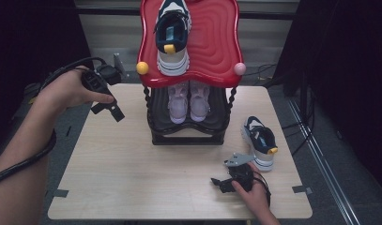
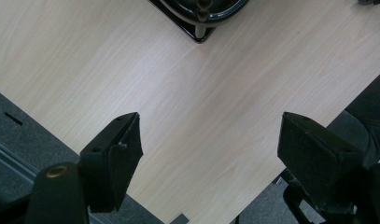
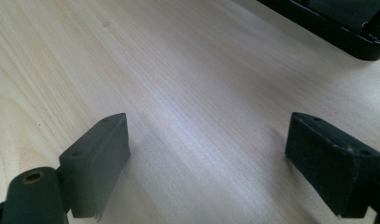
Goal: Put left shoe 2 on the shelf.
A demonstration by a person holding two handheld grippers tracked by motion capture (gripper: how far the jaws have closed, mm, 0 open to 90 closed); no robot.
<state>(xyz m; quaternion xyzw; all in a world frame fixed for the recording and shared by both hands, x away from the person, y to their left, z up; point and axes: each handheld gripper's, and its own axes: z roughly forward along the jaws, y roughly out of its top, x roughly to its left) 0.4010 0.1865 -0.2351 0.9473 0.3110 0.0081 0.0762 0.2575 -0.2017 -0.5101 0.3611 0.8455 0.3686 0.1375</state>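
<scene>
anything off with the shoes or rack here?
One navy-and-white sneaker sits alone on the table right of the rack, while its match is on the red top shelf. The pink pair sits neatly below.

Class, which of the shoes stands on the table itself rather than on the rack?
The navy-and-white sneaker beside the right gripper; the others sit on the rack.

I see even overhead light on the pale table (image 1: 132,178), dark surroundings left and right. Glare streaks the red shelf top (image 1: 212,42). Both gripper views look soft, jaws blurred.
</scene>
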